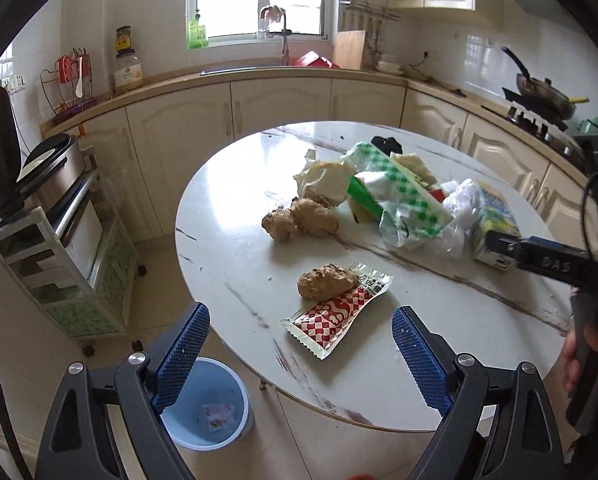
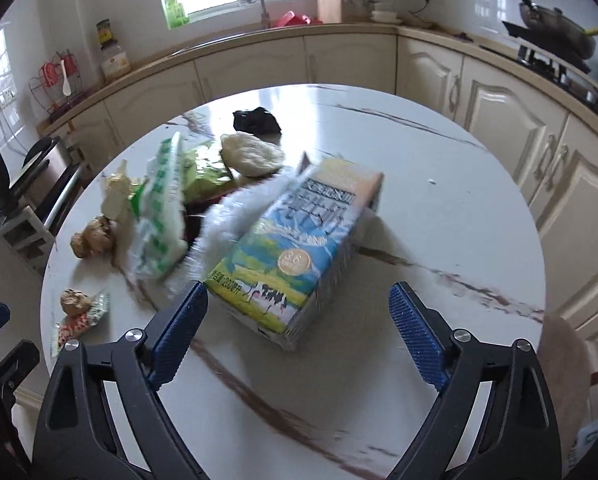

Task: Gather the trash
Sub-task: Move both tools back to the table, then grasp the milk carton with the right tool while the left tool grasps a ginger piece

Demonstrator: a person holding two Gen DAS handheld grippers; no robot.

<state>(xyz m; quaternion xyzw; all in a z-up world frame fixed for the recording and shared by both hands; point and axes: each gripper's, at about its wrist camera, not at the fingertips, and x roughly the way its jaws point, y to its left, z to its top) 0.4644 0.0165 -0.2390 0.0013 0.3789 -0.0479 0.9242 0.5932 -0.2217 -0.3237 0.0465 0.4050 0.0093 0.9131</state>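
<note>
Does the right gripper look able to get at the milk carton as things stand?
Probably yes. The right gripper is open and empty, with the milk carton lying just ahead on the table; only a white wrapper overlaps its far-left side.

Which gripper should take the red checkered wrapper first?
Probably the left gripper: it is open, with the red checkered wrapper lying just ahead between its fingers, and the blue bin sits below it. The right gripper faces the milk carton instead.
</note>
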